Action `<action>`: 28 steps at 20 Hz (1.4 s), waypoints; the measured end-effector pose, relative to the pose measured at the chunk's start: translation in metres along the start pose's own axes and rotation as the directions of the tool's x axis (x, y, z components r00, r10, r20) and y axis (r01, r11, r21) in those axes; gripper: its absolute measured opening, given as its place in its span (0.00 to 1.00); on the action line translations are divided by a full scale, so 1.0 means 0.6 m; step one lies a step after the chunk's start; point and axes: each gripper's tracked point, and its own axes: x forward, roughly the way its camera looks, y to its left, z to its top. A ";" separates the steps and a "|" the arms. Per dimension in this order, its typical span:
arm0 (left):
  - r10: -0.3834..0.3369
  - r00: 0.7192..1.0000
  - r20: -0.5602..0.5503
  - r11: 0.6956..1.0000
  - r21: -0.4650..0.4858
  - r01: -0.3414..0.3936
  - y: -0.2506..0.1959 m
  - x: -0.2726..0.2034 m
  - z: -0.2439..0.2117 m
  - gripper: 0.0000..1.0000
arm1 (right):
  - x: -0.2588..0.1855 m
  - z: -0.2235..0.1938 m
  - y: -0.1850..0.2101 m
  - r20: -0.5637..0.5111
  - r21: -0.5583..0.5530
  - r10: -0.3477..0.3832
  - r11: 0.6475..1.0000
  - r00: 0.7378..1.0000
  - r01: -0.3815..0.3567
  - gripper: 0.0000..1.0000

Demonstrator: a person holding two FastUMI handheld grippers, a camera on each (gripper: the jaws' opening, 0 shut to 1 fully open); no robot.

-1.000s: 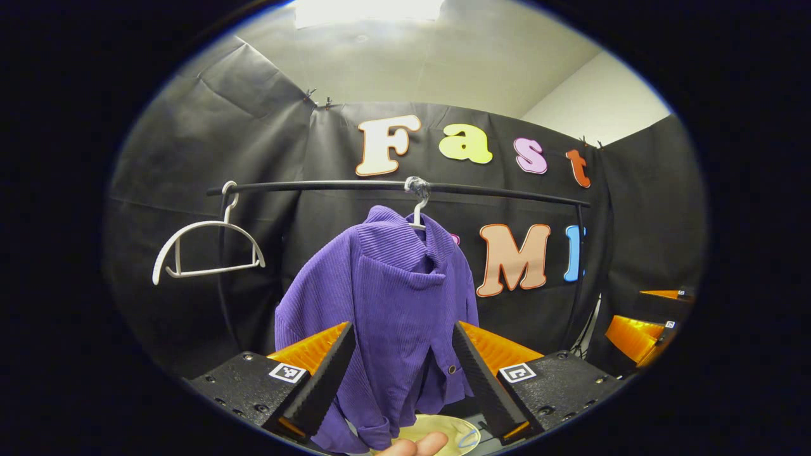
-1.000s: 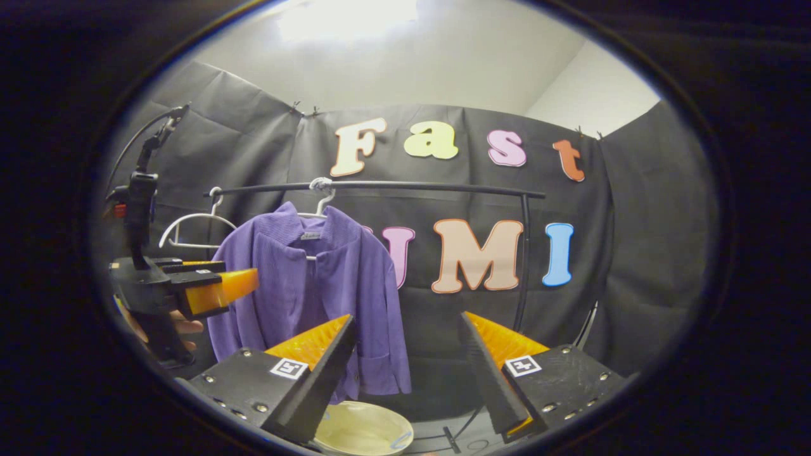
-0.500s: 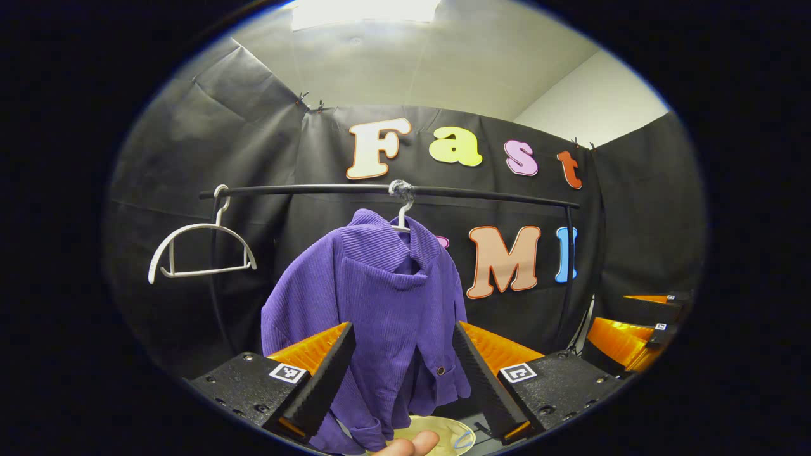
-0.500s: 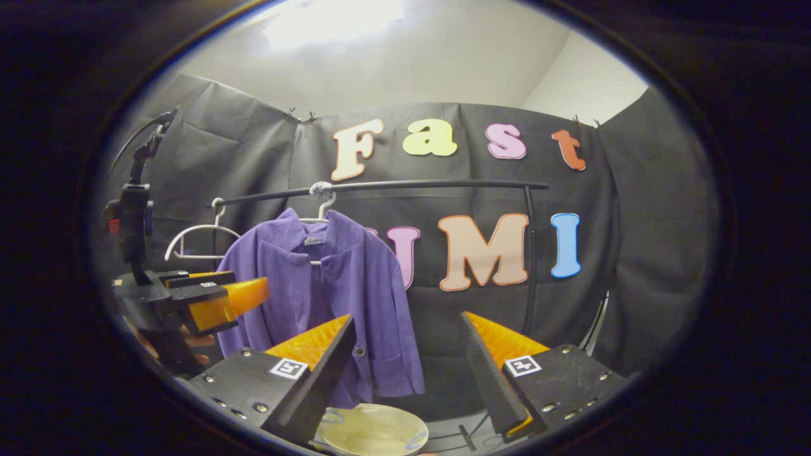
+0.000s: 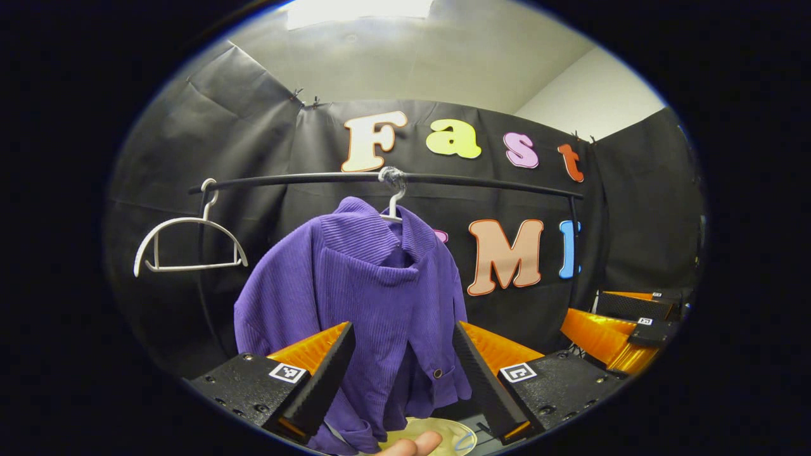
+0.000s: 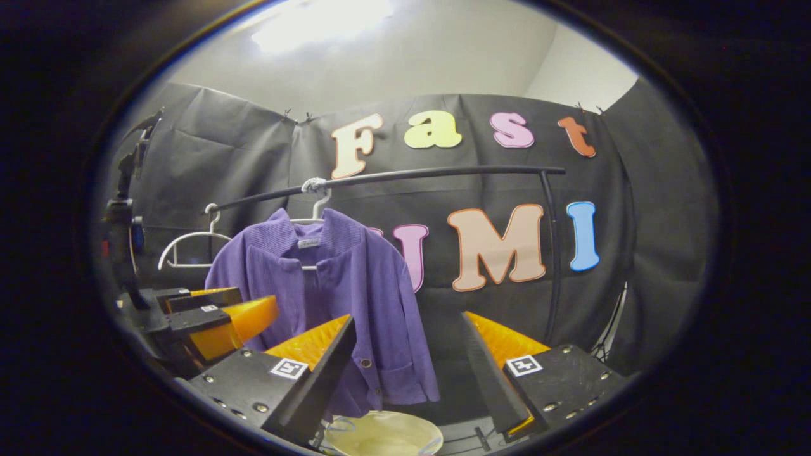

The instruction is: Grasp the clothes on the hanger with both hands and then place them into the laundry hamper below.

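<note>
At far left, the empty white plastic hanger (image 5: 184, 244) hung from the end of the black horizontal rail (image 5: 481, 185), clear of all work. It had drifted outward in the left gripper view over the past second.

My left tongs (image 5: 400, 373) stood open, holding nothing, with the jaws spread to either side of the garment's lower front. The purple ribbed corduroy shirt (image 5: 374, 297) hung on its white hanger hook (image 5: 394, 201) from the middle of the rail. It appeared larger than a second ago, which I read as the left tongs having closed in on it. No contact was visible yet. A fingertip (image 5: 412, 444) showed at the lower edge, beside the pale round laundry hamper (image 5: 453, 436) directly below the shirt.

In the right gripper view, the left tongs (image 6: 244, 320) sat just beside the shirt's (image 6: 342, 297) sleeve side. My right tongs (image 6: 405, 370) were likewise open and empty, aimed at the shirt's hem side, and the shirt had moved nearer centre there too. The hamper's rim (image 6: 380, 430) lay beneath.

Judgement: approach stage, grasp not begun. Both tongs needed to advance onto the fabric and close before lifting the shirt off the hook.
</note>
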 end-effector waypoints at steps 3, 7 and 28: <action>0.066 0.998 0.001 0.998 -0.003 -0.066 0.012 0.022 -0.026 0.95 | 0.039 -0.015 0.005 -0.009 -0.006 0.020 1.000 1.000 -0.020 0.96; 0.167 0.986 -0.008 0.985 0.032 -0.167 0.022 0.054 -0.064 0.92 | 0.109 -0.049 0.024 -0.025 -0.001 0.068 0.998 0.997 -0.068 0.98; 0.334 0.942 0.031 0.942 0.028 -0.335 0.166 0.111 -0.053 0.17 | 0.360 -0.130 0.208 -0.074 -0.049 0.235 0.970 0.969 -0.239 0.98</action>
